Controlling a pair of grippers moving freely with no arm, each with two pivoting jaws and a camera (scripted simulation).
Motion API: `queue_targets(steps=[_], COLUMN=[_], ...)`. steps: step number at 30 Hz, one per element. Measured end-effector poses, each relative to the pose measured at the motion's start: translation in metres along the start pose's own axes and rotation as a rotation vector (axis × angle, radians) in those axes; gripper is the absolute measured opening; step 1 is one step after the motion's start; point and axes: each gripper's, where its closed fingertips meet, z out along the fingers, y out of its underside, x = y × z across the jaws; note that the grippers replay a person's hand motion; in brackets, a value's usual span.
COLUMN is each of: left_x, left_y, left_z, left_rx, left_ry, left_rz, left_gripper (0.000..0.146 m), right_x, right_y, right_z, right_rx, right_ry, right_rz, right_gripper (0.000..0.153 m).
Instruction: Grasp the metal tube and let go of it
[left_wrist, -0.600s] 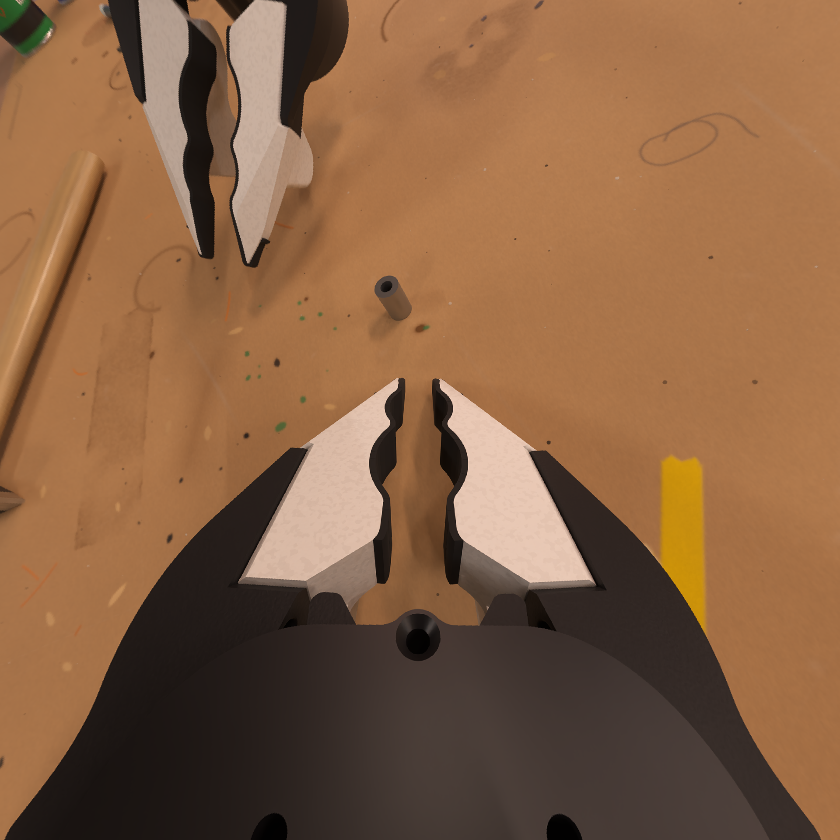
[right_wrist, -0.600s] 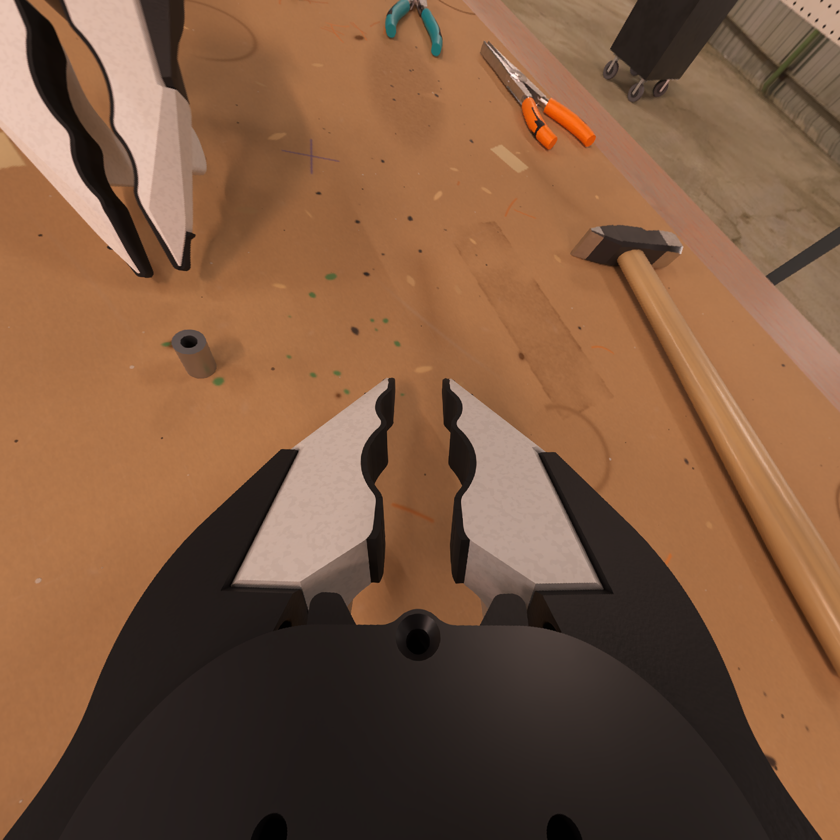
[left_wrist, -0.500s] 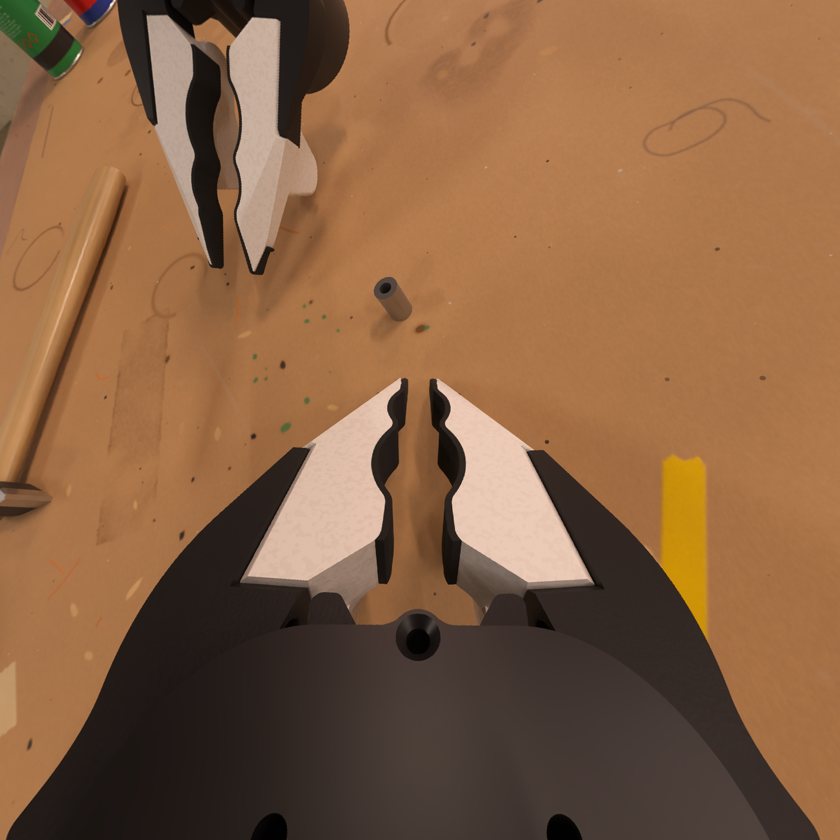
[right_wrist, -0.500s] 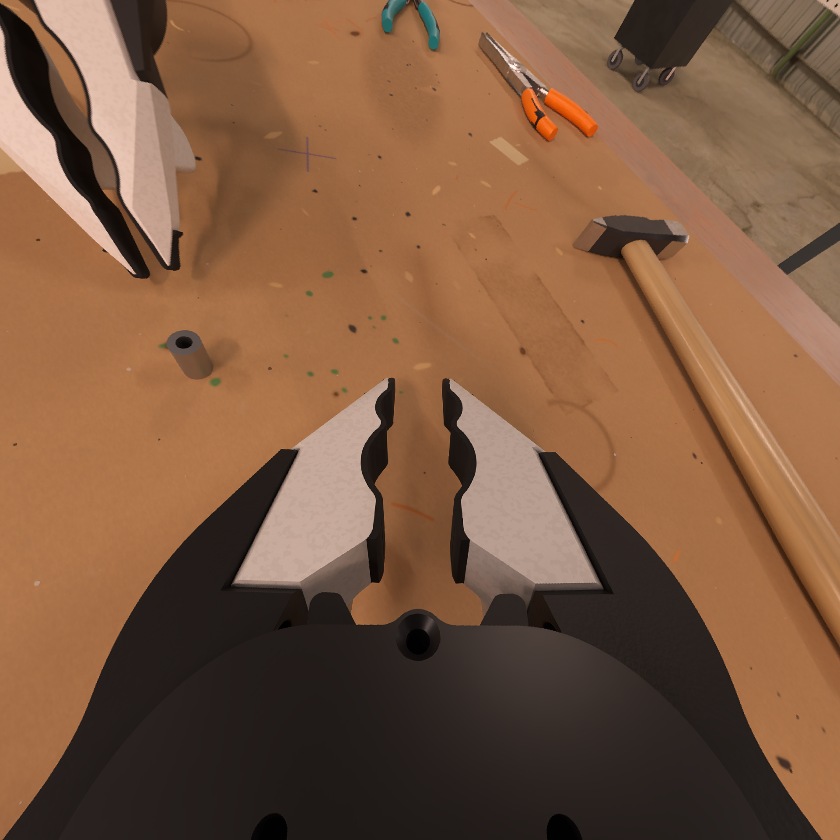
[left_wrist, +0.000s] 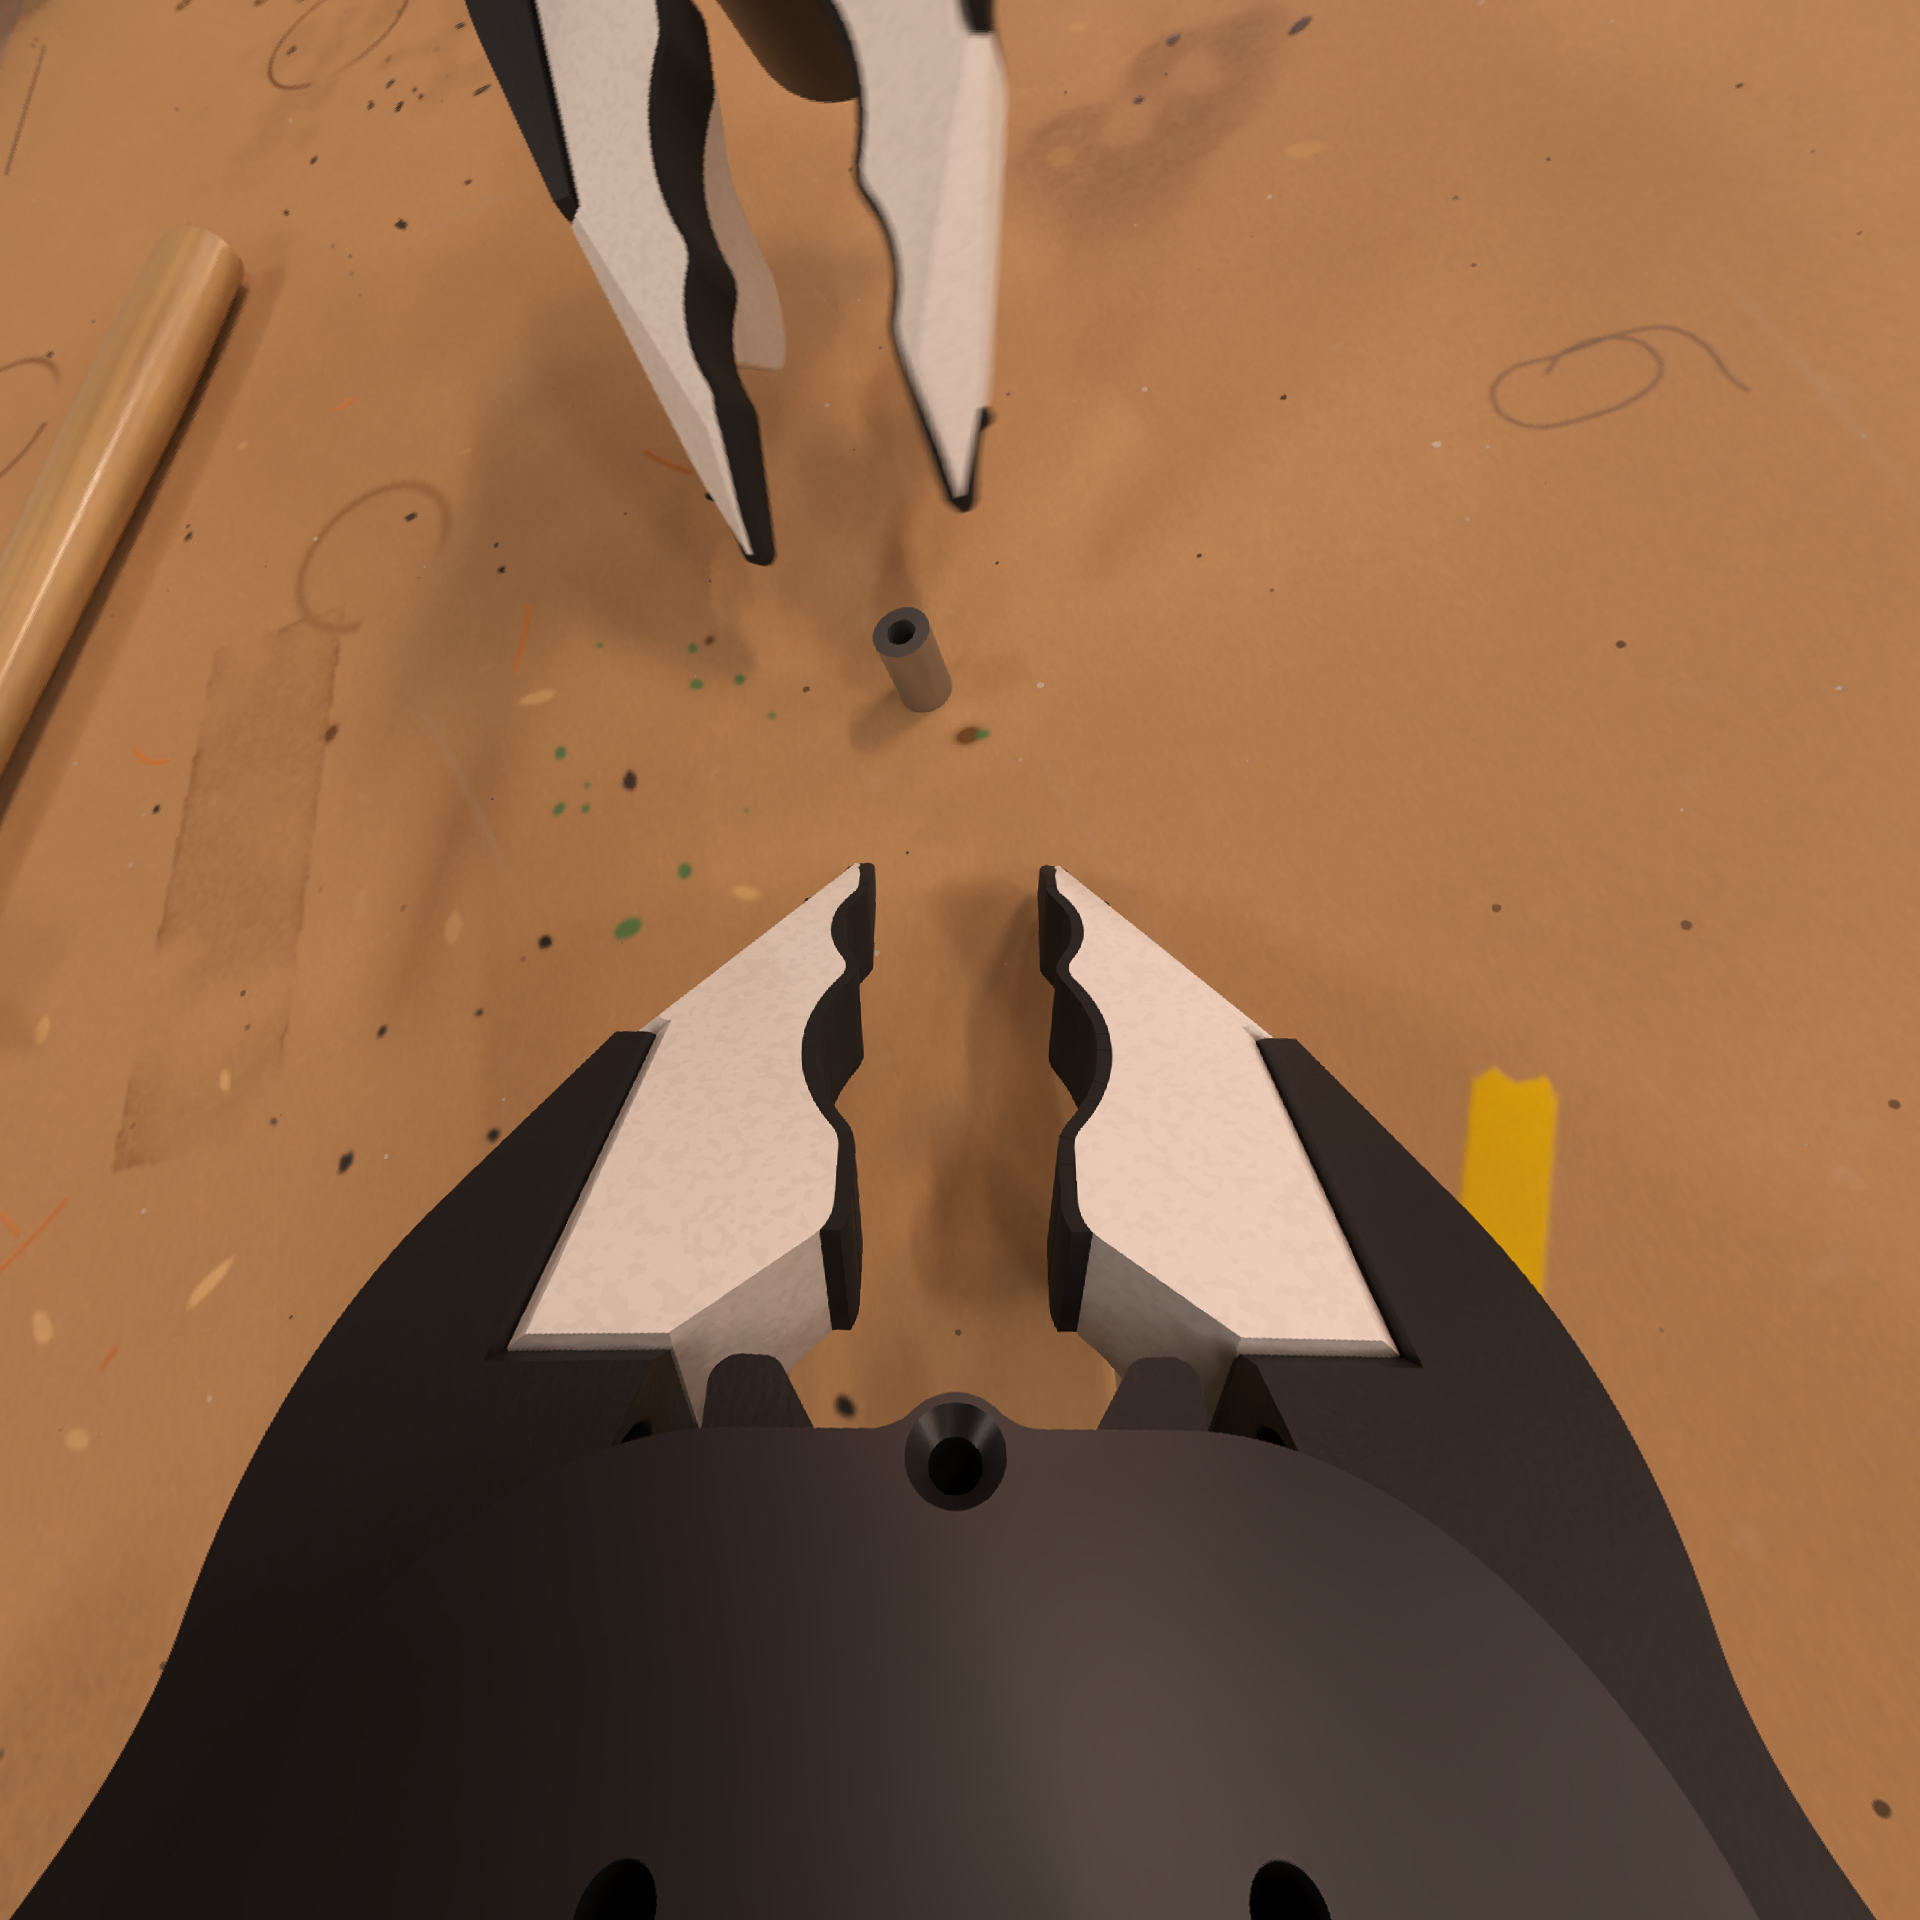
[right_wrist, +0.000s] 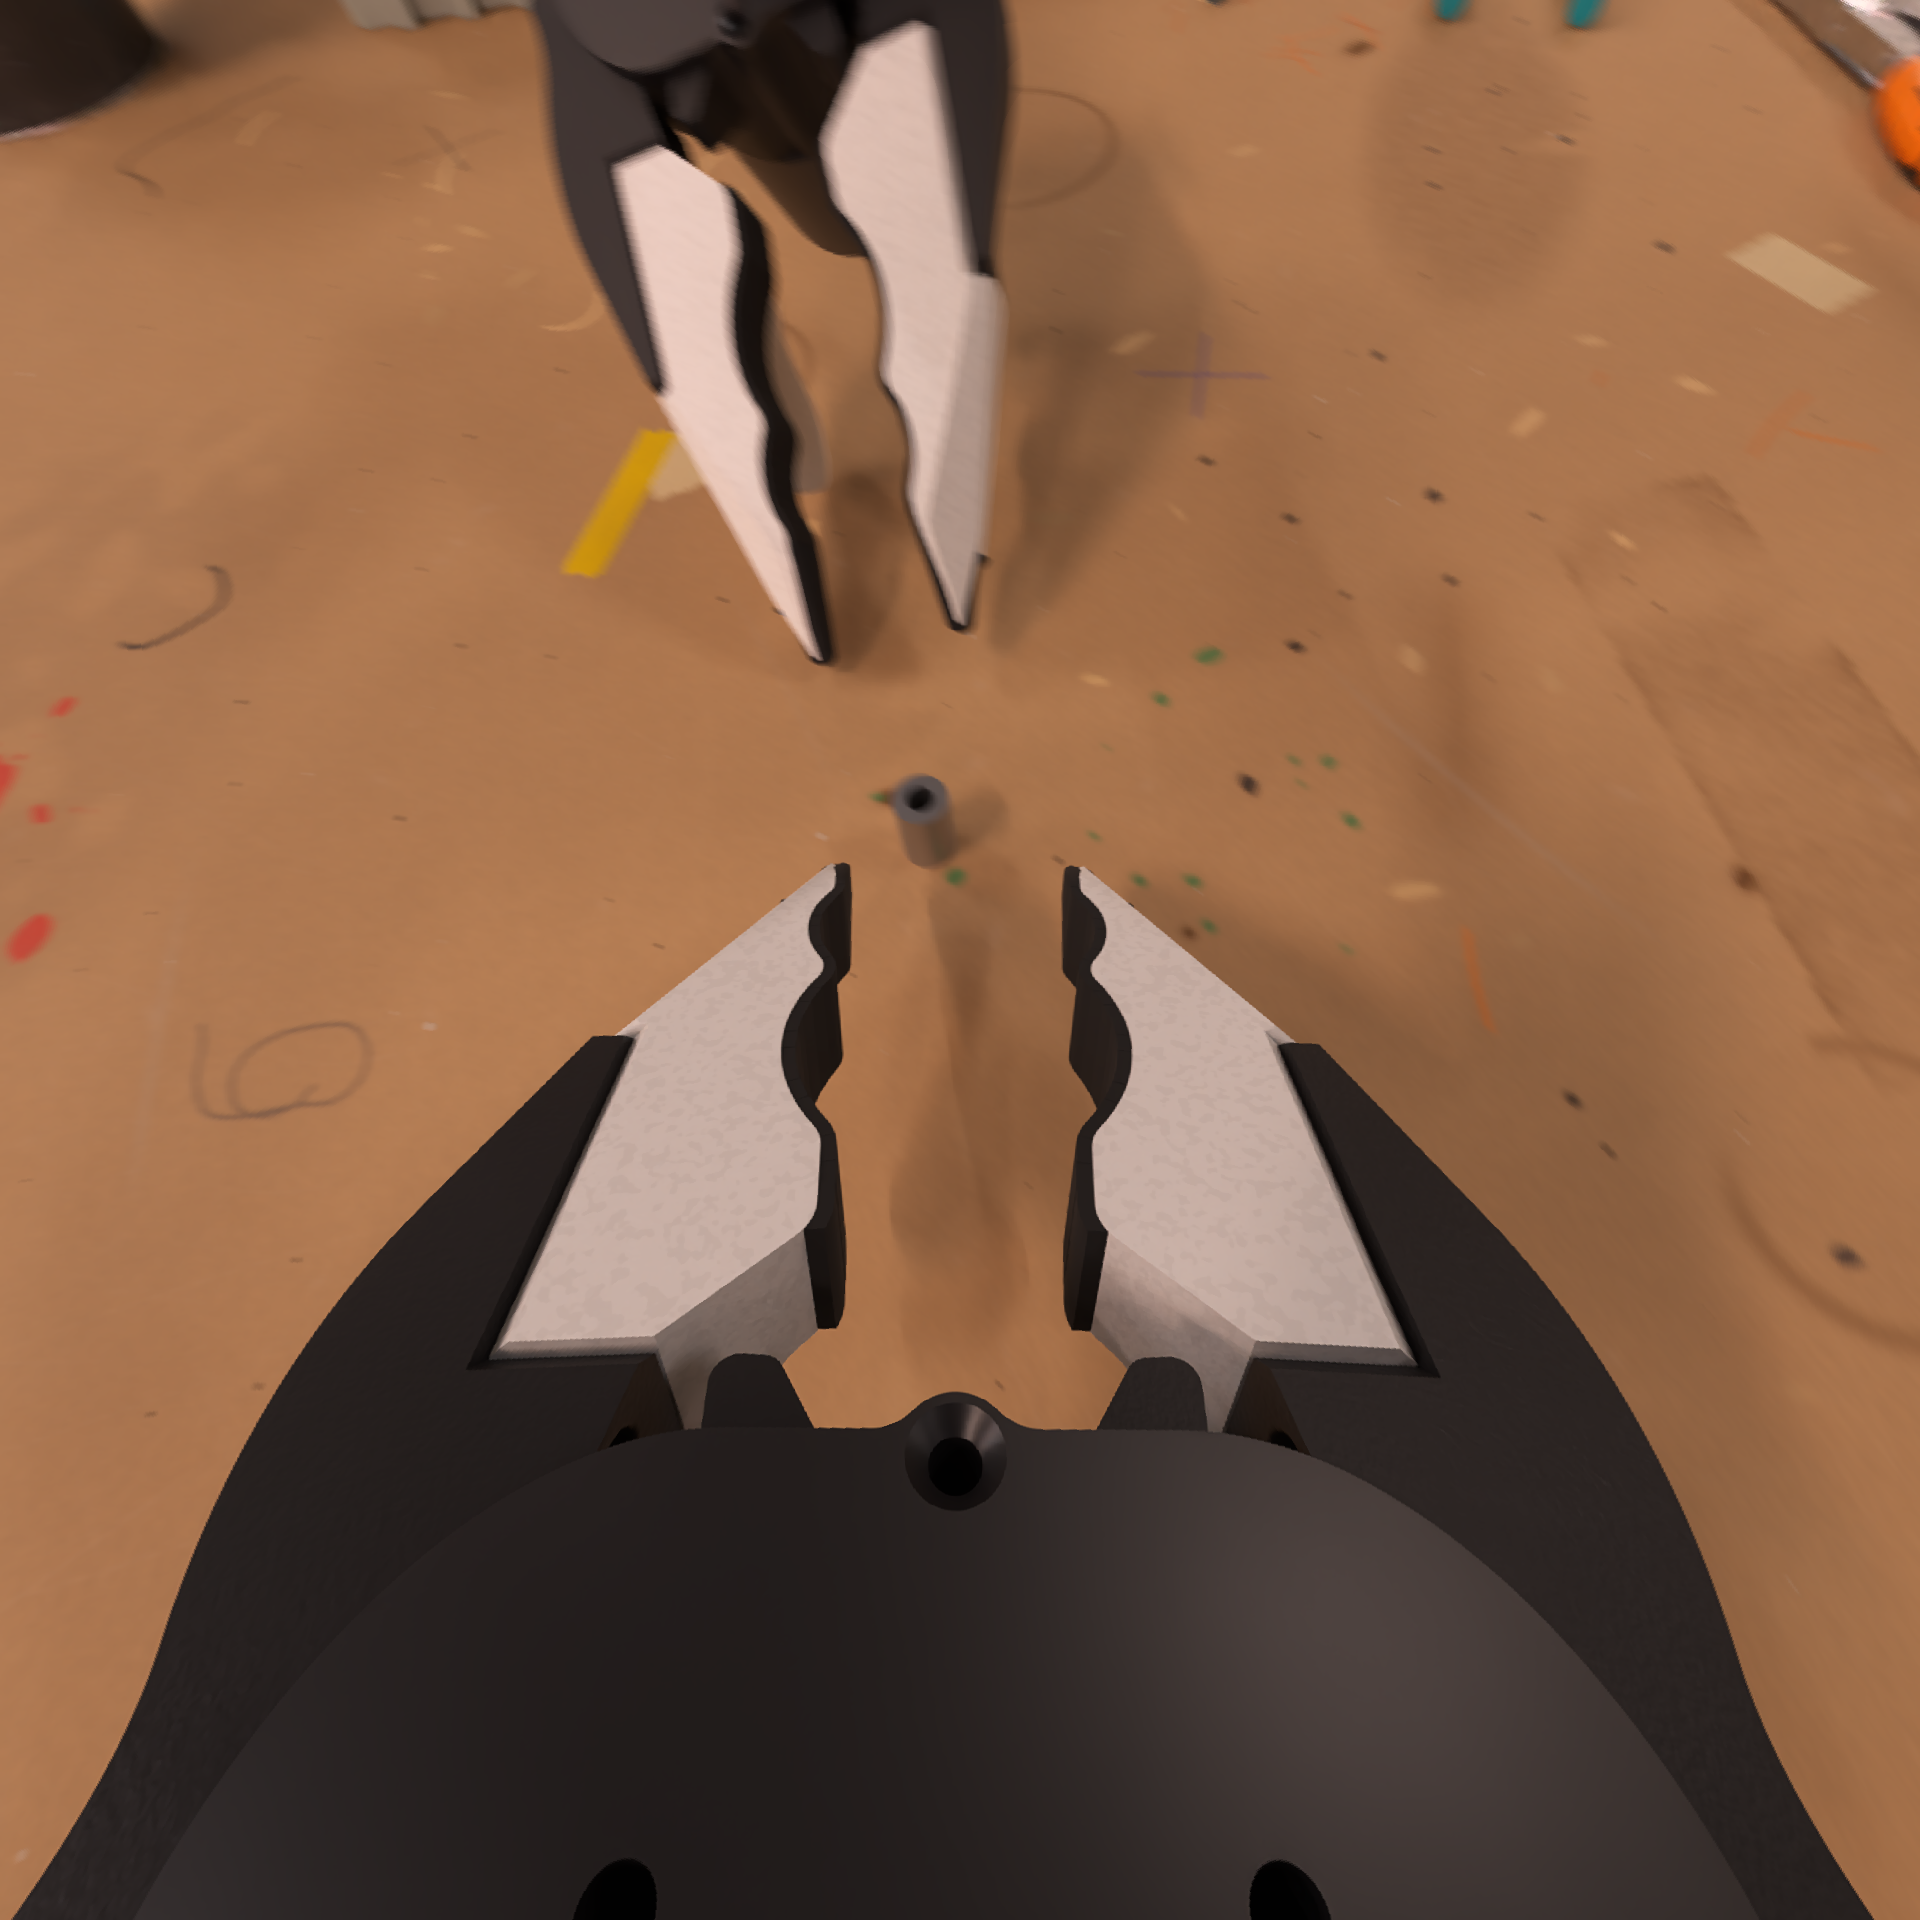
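Observation:
A small grey metal tube (left_wrist: 912, 659) stands upright on the brown workbench, between the two grippers. It also shows in the right wrist view (right_wrist: 923, 818), just beyond my right fingertips. My left gripper (left_wrist: 956, 868) is open and empty, a short way before the tube. My right gripper (right_wrist: 956, 868) is open and empty, its tips close to the tube. In the left wrist view the right gripper (left_wrist: 868, 532) hangs open just beyond the tube. In the right wrist view the left gripper (right_wrist: 891, 639) stands open beyond the tube.
A wooden hammer handle (left_wrist: 104, 457) lies at the left in the left wrist view. A strip of yellow tape (left_wrist: 1509, 1164) lies to the right; it also shows in the right wrist view (right_wrist: 618, 504). Orange plier handles (right_wrist: 1901, 114) lie far right.
Both grippers have opened wider. The right gripper has swung across to face the tube head-on and come close to it. The tube has stayed in place.

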Motion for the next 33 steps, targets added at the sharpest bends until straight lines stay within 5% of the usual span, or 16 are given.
queue_targets(steps=[6, 12, 33], left_x=[0.000, 0.000, 0.001], left_y=[0.001, 0.000, -0.003], left_z=[0.001, 0.001, 0.004], left_rx=[-0.009, -0.008, -0.003], left_ry=[0.009, 0.009, -0.026], left_rz=[-0.012, -0.006, 0.030], left_gripper=[0.030, 0.028, 0.019], right_x=[-0.025, -0.023, -0.020], right_y=[-0.013, -0.003, 0.001], right_z=[0.012, 0.027, 0.035], right_rx=[0.001, -0.110, -0.147], right_ry=[-0.092, -0.032, 0.030], right_rz=[0.056, 0.080, -0.018], right_gripper=[0.058, 0.064, 0.022])
